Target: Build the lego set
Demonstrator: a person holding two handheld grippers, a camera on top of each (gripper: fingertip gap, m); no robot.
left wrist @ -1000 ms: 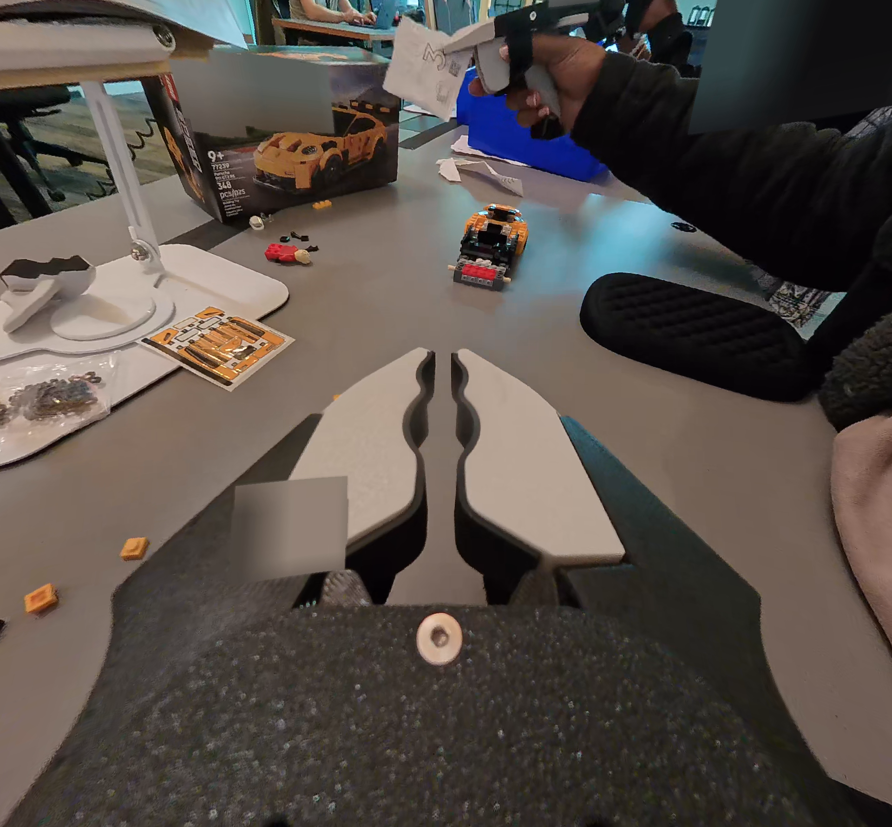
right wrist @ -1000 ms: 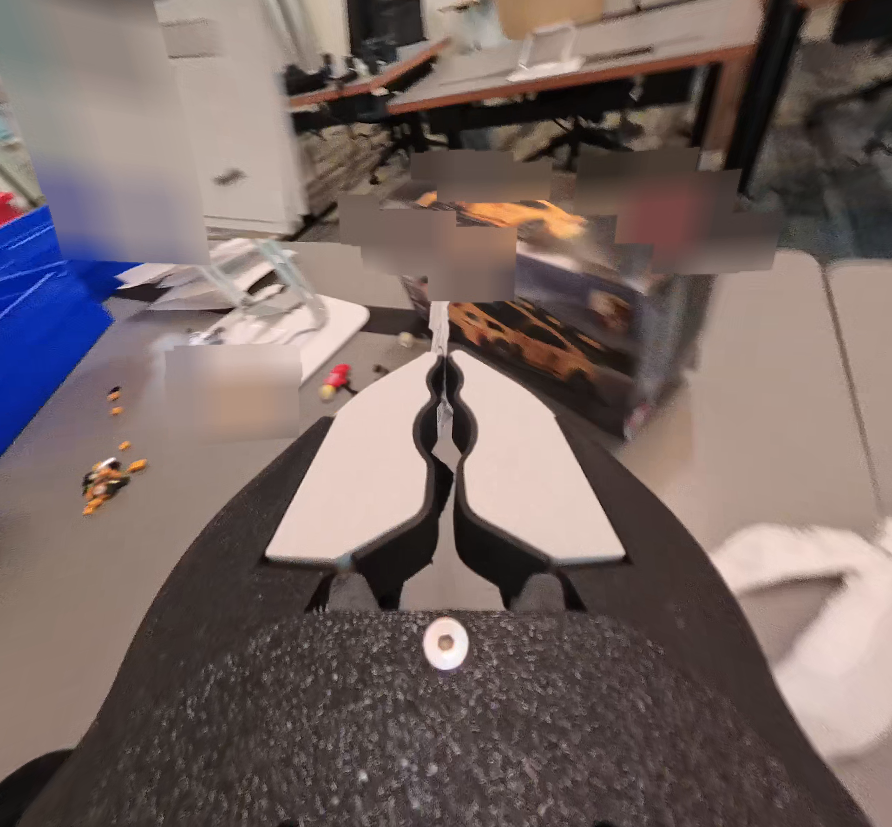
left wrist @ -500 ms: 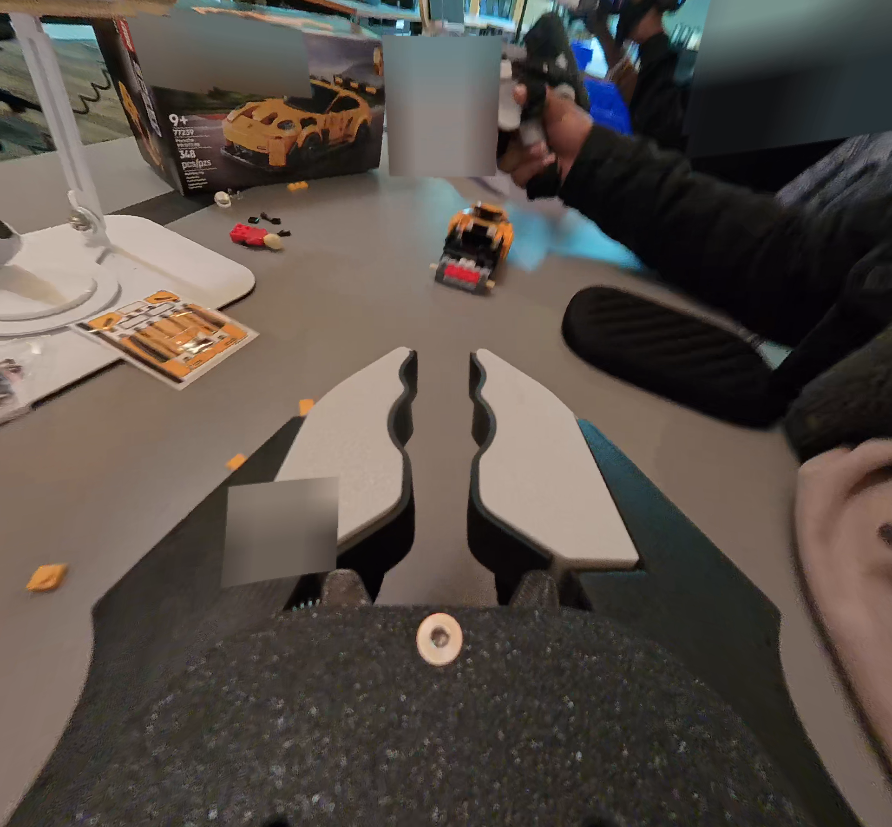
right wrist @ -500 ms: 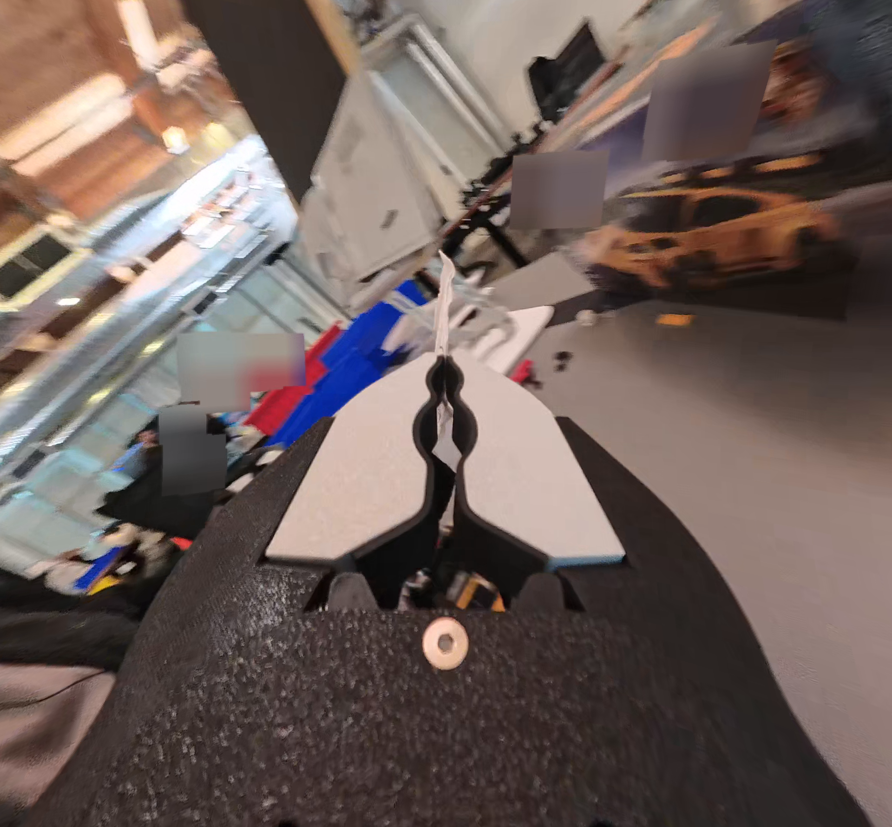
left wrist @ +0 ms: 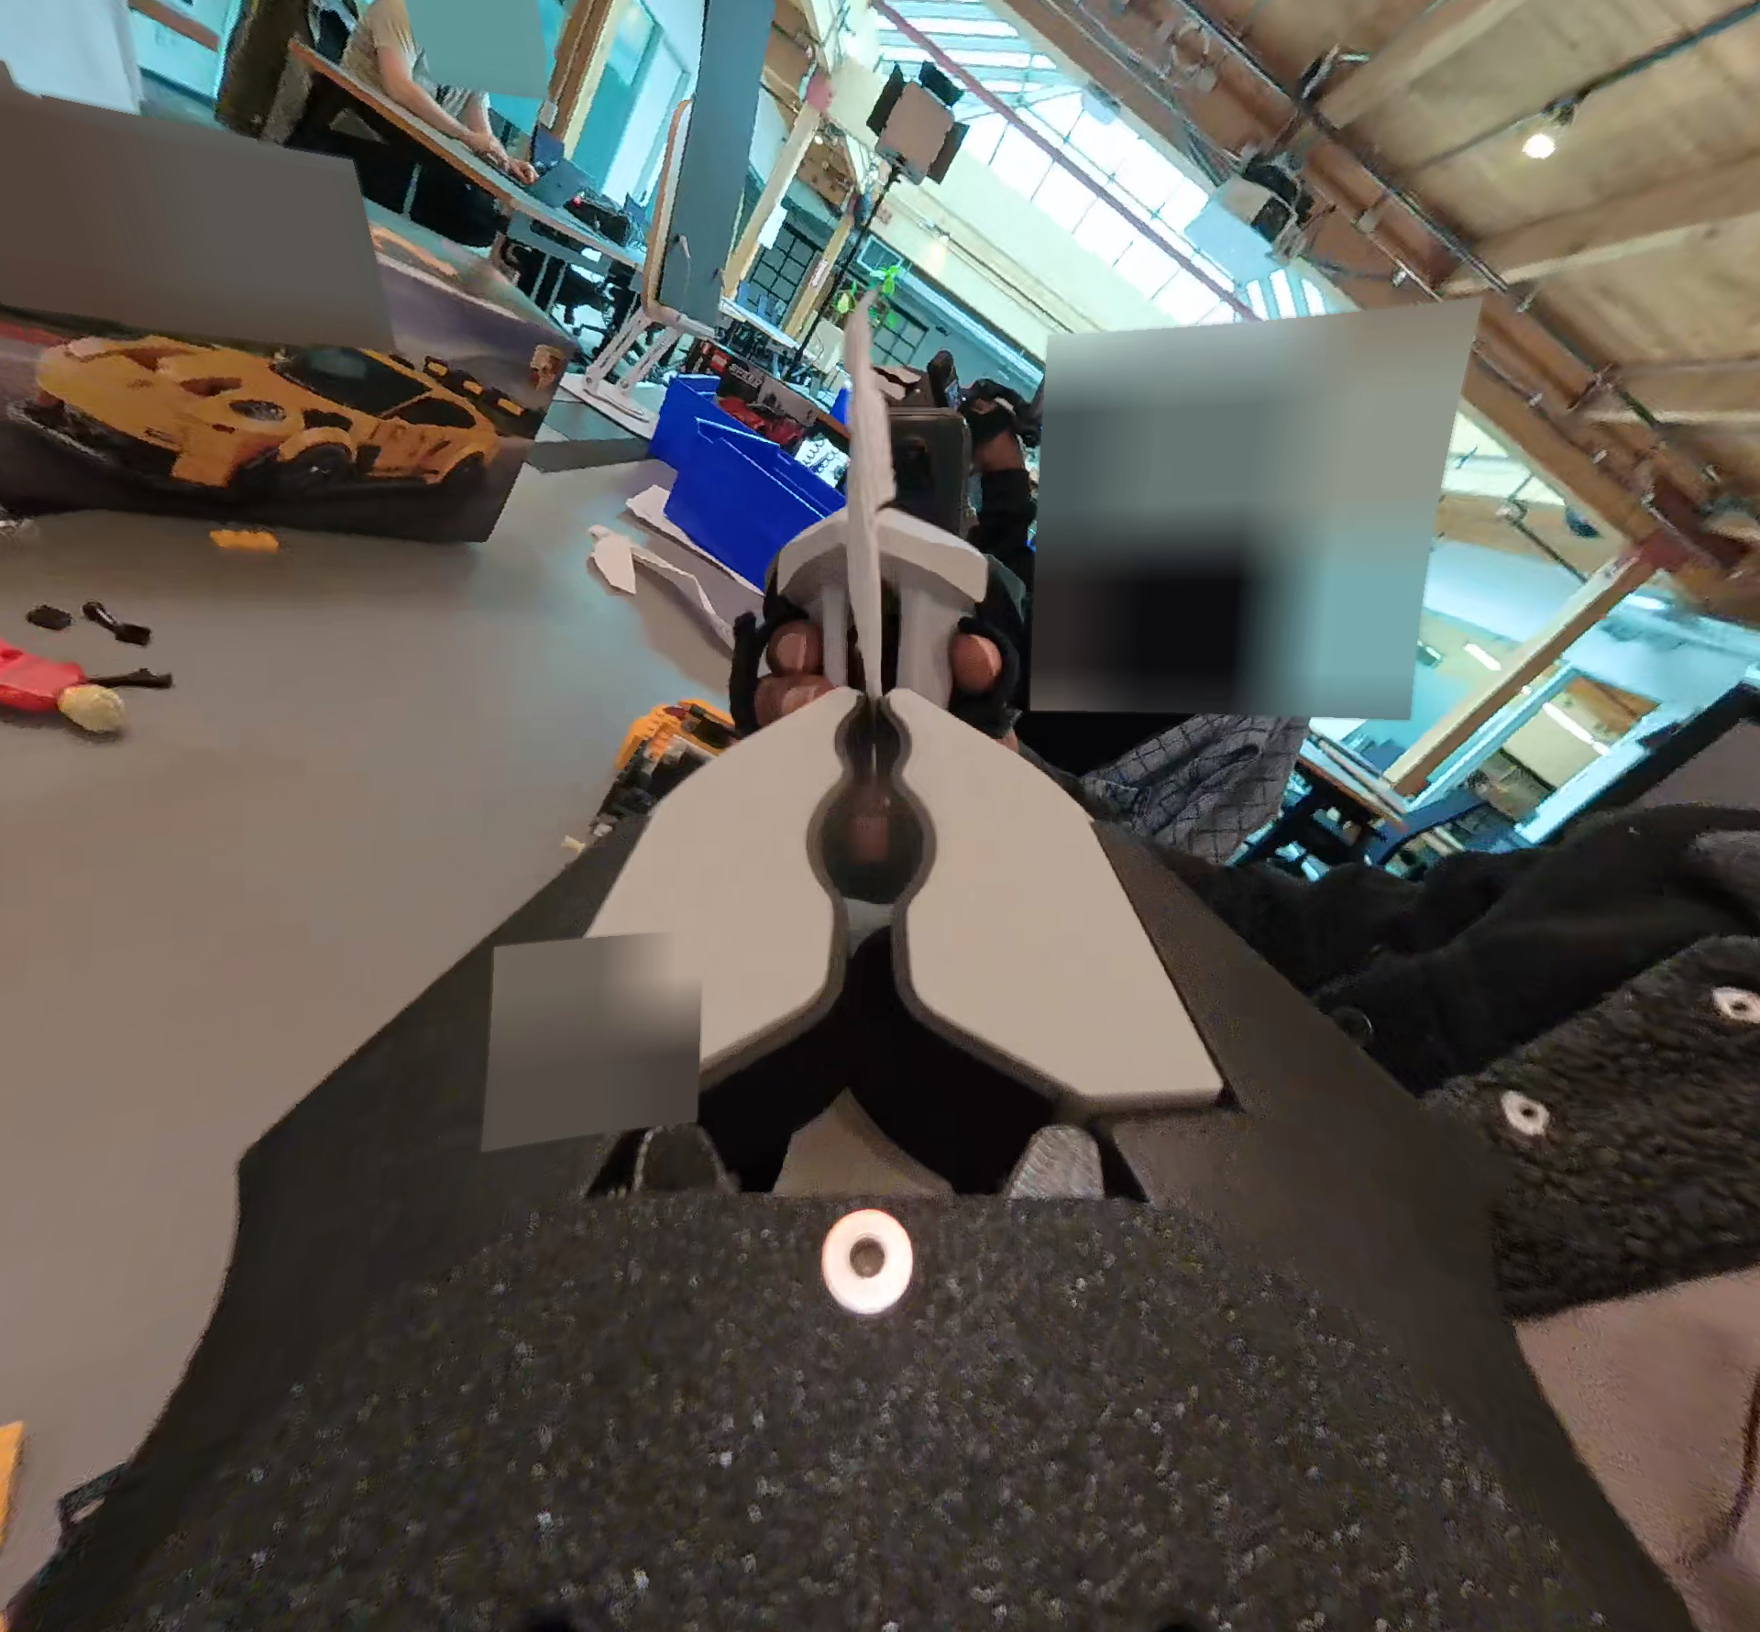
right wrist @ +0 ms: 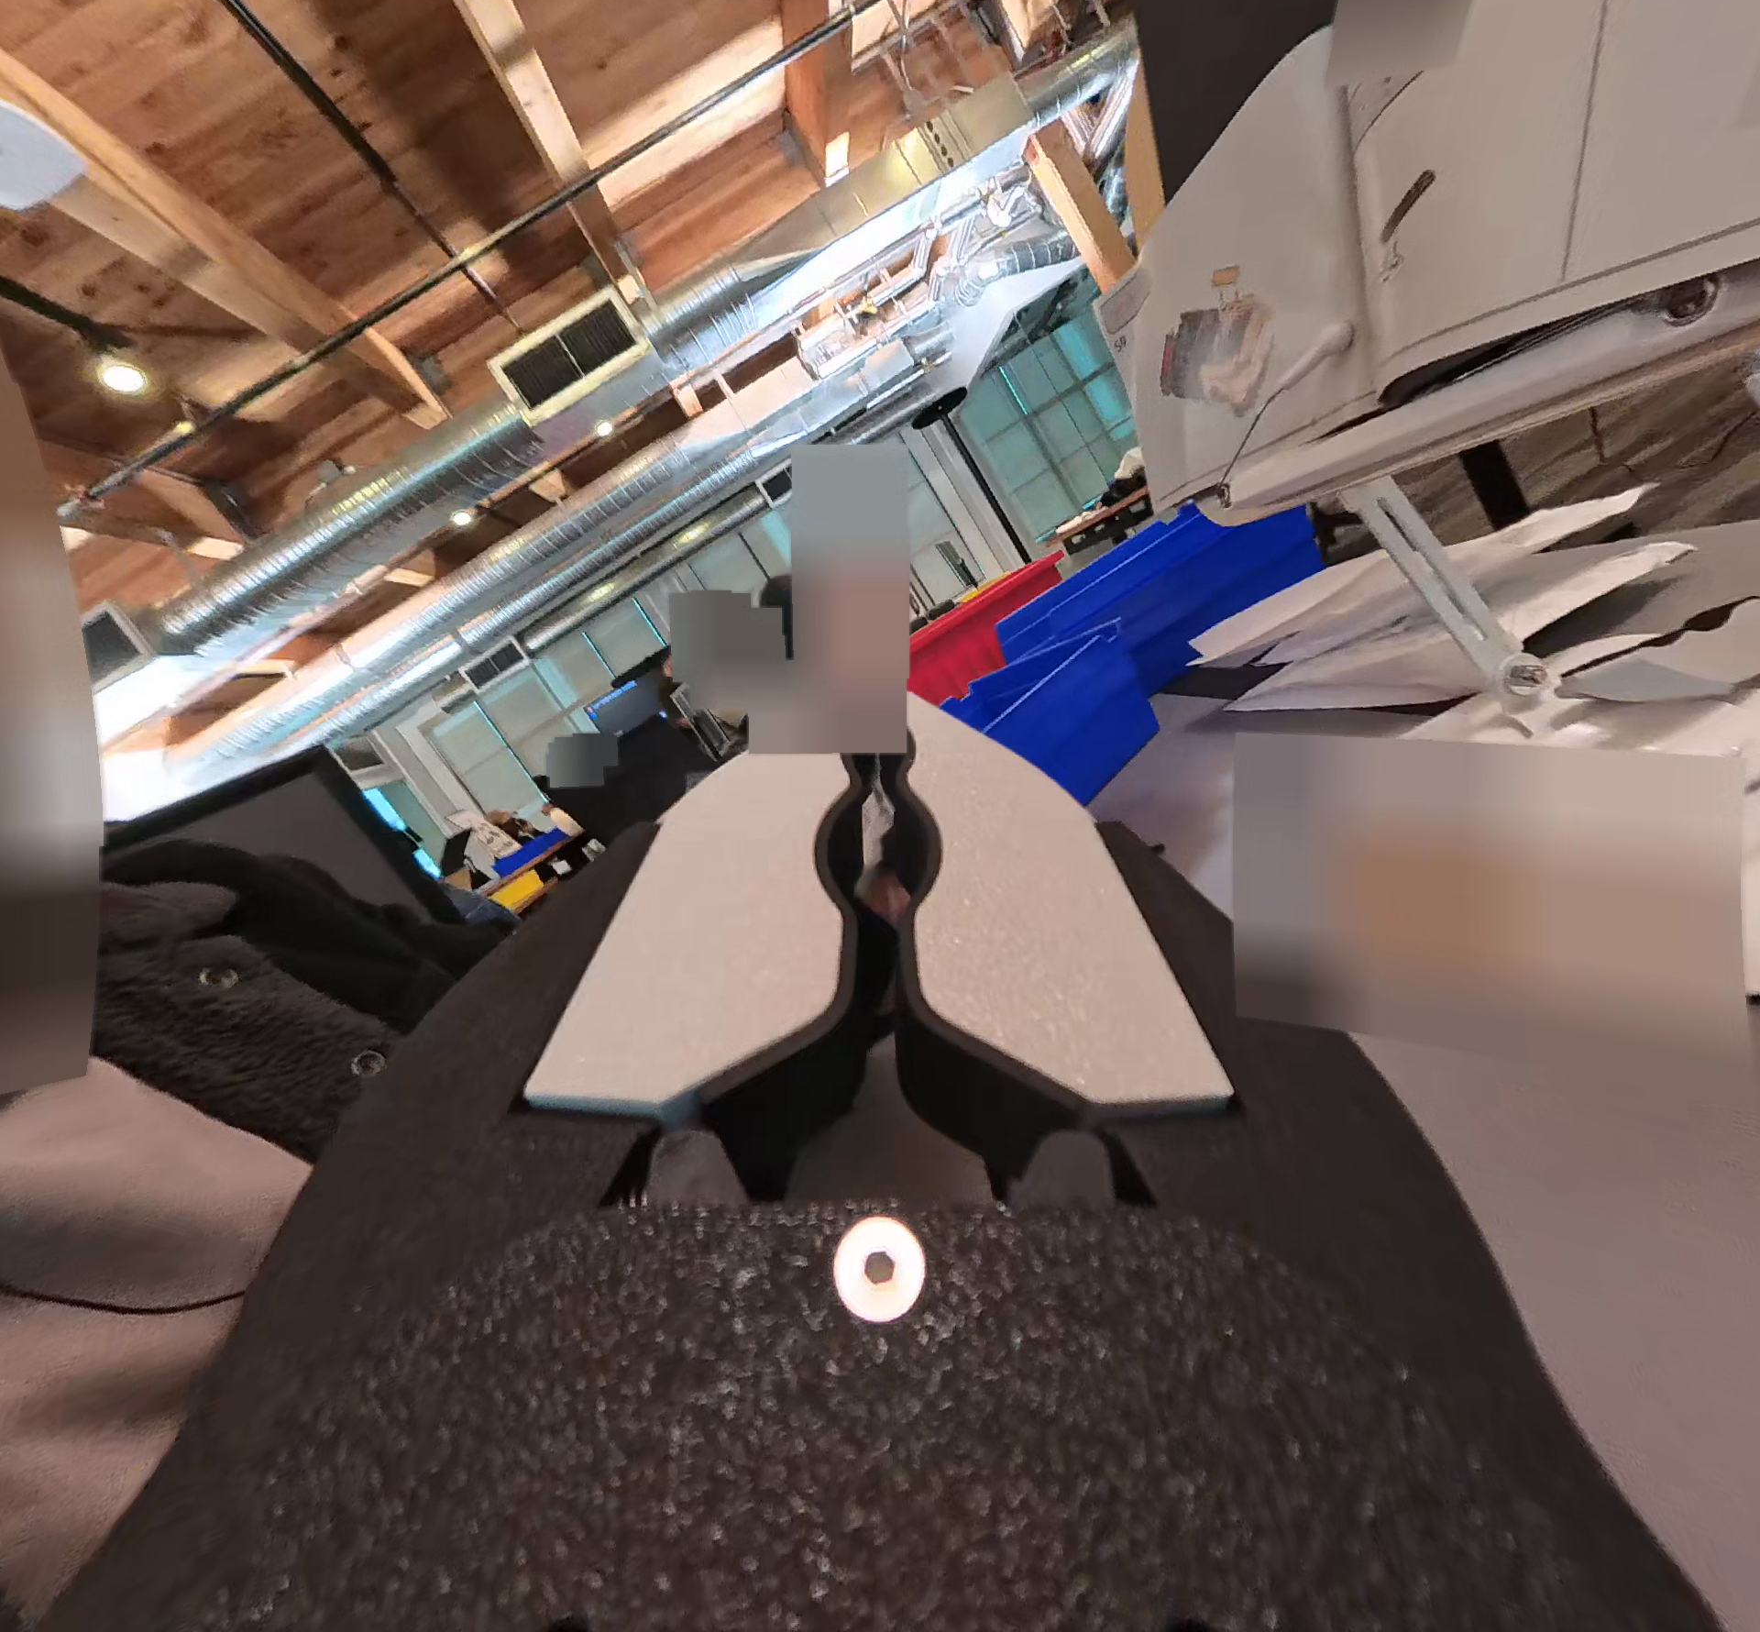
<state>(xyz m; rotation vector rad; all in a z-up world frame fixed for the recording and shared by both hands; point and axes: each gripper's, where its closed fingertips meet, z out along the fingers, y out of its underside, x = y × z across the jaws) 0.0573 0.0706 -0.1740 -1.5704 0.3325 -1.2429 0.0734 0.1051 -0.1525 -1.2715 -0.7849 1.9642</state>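
left gripper (left wrist: 871,715) raised off the grey table (left wrist: 286,824) and tipped upward toward the ceiling beams, fingertips pressed together on the lower edge of a white paper bag (left wrist: 865,462) seen edge-on, rising straight up from the tips. right gripper (left wrist: 881,567) directly ahead of the left one, facing it, pinching the same white paper bag higher up, gripped from behind by a gloved hand (left wrist: 876,653) with bare fingertips wrapped around the handle. black sleeve trailing off to the right of the tips.

in the right wrist view, right gripper (right wrist: 881,762) likewise angled up at the ceiling, pads nearly meeting, with a thin sliver of the white bag (right wrist: 873,815) caught in the narrow slot between them; tip area partly hidden by a blurred patch, so contact there hard to make out.

partly built orange lego car (left wrist: 667,748) on the table just left of and below the left fingertips, mostly hidden behind the left finger. farther left, the lego set box (left wrist: 276,434) with the yellow car picture, standing at the table's far edge. loose orange piece (left wrist: 245,540) in front of the box. small black pieces (left wrist: 90,619) and a red minifigure (left wrist: 57,691) far left of the claw. blue bins (left wrist: 752,481) beyond the tips, slightly left. torn white paper scraps (left wrist: 657,572) between bins and claw.
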